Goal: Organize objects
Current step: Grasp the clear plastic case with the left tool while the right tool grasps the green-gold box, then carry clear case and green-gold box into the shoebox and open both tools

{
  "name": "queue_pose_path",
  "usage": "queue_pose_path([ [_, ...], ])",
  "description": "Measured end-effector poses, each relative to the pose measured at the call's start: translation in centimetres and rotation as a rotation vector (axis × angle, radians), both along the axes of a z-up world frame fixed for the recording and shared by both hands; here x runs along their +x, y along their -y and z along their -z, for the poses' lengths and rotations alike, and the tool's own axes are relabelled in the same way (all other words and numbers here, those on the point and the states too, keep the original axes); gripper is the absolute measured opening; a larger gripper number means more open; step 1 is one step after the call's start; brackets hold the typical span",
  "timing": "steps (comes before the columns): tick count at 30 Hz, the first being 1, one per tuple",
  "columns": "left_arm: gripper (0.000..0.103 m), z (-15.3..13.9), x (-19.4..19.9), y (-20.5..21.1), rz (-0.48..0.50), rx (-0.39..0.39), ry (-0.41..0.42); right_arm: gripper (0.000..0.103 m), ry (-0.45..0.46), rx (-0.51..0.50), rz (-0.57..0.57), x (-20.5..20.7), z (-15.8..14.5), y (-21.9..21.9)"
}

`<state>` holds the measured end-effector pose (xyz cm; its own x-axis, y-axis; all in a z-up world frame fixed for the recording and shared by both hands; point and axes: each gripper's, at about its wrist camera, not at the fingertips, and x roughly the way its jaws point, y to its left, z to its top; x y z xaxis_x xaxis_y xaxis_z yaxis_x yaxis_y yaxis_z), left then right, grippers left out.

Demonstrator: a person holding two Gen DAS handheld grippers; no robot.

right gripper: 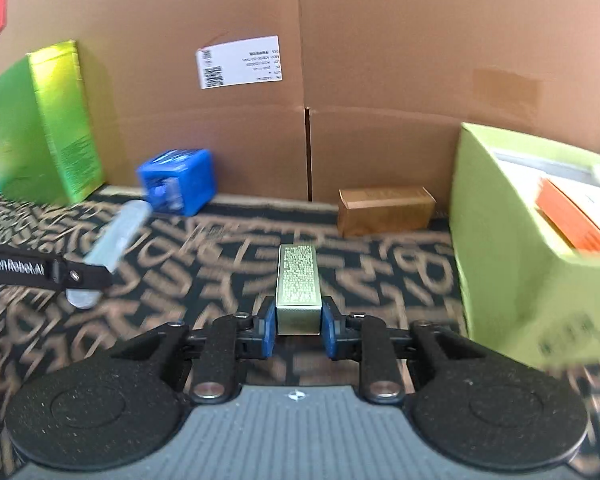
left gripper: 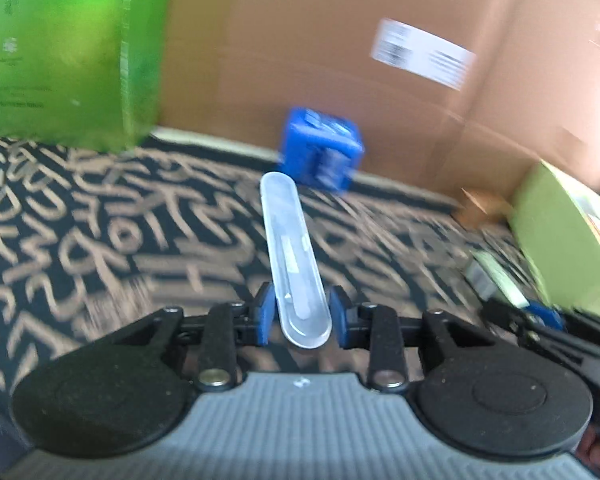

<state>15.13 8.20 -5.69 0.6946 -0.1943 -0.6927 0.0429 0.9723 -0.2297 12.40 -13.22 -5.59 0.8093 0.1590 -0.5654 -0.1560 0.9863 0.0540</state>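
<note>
Two things are pinched, one per claw.
A clear oblong plastic case (left gripper: 294,256) is gripped by the left claw (left gripper: 300,316), a gold foil box (right gripper: 298,288) by the right claw (right gripper: 298,324), long axes pointing forward.

— What were your things resting on?

— A surface (right gripper: 204,248) covered in a black cloth with tan scribbled lettering.

— And what stood on it along the back?

— You had a big cardboard wall (right gripper: 380,60) at the far edge. Before it stood a tall green box (right gripper: 40,128), a blue cube-shaped box (right gripper: 180,182) and a small brown carton (right gripper: 386,210). A light green open box (right gripper: 508,240) sat at your right.
</note>
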Motion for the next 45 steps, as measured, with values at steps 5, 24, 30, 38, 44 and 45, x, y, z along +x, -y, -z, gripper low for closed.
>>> queue_pose_path([
  [5,0.028,-0.3,-6.7,3.2,0.150,0.026,0.012,0.027,-0.002,0.015,-0.012,-6.7,-0.2,1.7],
  [24,0.039,-0.5,-8.3,7.6,0.201,0.154,0.037,0.033,-0.008,-0.009,0.074,-14.3,0.5,4.4],
  [30,0.040,-0.4,-7.5,8.5,0.211,0.177,0.044,0.033,-0.010,-0.021,0.054,-13.6,0.7,3.9],
  [38,0.040,-0.2,-7.3,8.9,0.223,0.194,0.057,0.033,-0.005,-0.031,0.057,-12.7,0.8,3.5],
  [44,0.027,-0.3,-7.6,8.9,0.226,0.190,0.060,0.027,-0.003,-0.027,0.056,-12.7,0.9,3.6],
  [45,0.027,-0.4,-7.6,8.8,0.228,0.179,0.055,0.027,-0.004,-0.023,0.054,-12.8,0.9,3.6],
])
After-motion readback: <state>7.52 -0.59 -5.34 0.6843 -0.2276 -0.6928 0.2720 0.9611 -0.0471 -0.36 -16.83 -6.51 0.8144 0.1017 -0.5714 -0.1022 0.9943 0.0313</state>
